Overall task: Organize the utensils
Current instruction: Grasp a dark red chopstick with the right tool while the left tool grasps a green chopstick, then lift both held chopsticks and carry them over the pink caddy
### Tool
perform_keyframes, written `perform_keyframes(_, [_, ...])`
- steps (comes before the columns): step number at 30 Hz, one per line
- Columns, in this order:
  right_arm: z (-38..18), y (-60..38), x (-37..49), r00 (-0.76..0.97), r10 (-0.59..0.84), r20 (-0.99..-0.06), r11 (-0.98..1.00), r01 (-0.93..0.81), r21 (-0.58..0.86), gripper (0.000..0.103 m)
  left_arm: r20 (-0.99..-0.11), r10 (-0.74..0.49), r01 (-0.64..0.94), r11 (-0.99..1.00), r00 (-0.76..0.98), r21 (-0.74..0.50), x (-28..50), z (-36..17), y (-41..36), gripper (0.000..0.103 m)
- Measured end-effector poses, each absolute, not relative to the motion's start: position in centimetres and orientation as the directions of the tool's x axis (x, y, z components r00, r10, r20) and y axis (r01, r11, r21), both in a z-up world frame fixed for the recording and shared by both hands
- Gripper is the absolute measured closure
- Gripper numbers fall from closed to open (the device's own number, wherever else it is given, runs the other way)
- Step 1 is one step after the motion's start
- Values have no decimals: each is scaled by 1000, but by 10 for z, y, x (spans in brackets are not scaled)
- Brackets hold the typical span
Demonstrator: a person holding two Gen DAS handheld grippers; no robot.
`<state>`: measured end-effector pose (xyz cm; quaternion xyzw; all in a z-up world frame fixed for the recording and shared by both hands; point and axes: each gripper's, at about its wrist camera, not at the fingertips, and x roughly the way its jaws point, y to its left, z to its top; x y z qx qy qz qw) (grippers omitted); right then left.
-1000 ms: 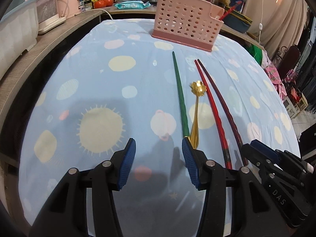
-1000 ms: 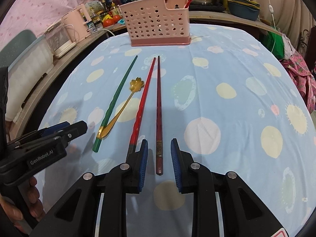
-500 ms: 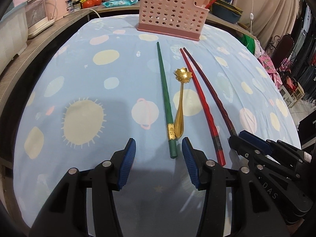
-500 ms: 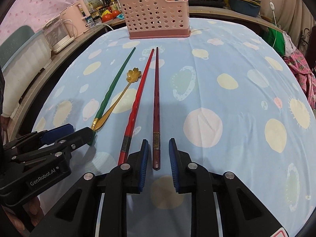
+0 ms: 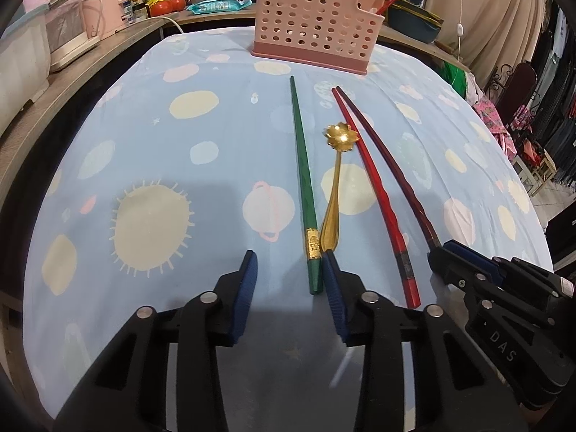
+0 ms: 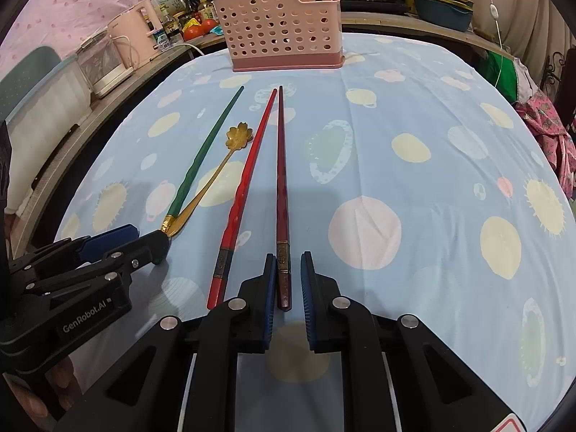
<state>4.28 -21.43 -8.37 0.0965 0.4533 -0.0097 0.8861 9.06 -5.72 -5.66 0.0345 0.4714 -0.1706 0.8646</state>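
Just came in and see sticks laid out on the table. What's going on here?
A person is sorting utensils with two handheld tongs. The left tongs have been closing around the butt of the green chopstick, beside the gold flower-shaped spoon. The right tongs have been closing around the dark maroon chopstick. The bright red chopstick lies untouched; the pink perforated plastic holder waits behind.

A: What lies on the worktop (image 6: 414, 115)?

B: Three chopsticks and a spoon (image 6: 201, 194), side by side, running away toward the basket (image 6: 284, 25) at the far edge.

A: In what order?

B: From the left: outer chopstick (image 6: 201, 158), spoon, middle chopstick (image 6: 248, 172), right chopstick (image 6: 280, 180). The spoon's handle end touches the outer chopstick.

A: And the tools?

B: The left tool (image 5: 288, 280) straddles the outer chopstick's near end; the right tool (image 6: 288, 284) straddles the right chopstick's near end.

A: In the basket?

B: Two sticks stand in it.
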Motion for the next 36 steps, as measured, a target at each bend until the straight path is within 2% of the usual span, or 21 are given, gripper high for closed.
perform_keyframes(12, [-84, -214, 43, 589, 71, -805, 981, 105, 163, 90, -823, -268, 307, 944, 501, -121, 99, -58, -46, 92])
perform_keyframes(21, [-84, -214, 43, 588, 72, -805, 981, 104, 164, 91, -820, -272, 317, 941, 504, -118, 100, -57, -50, 94])
perform_keyframes(23, [-84, -214, 42, 588, 77, -805, 981, 102, 168, 95, -820, -277, 318, 940, 501, -124, 99, -57, -50, 95])
perform_keyframes(36, [-70, -218, 34, 612, 84, -786, 978, 99, 182, 96, -794, -312, 301, 938, 521, -172, 97, -31, -40, 96])
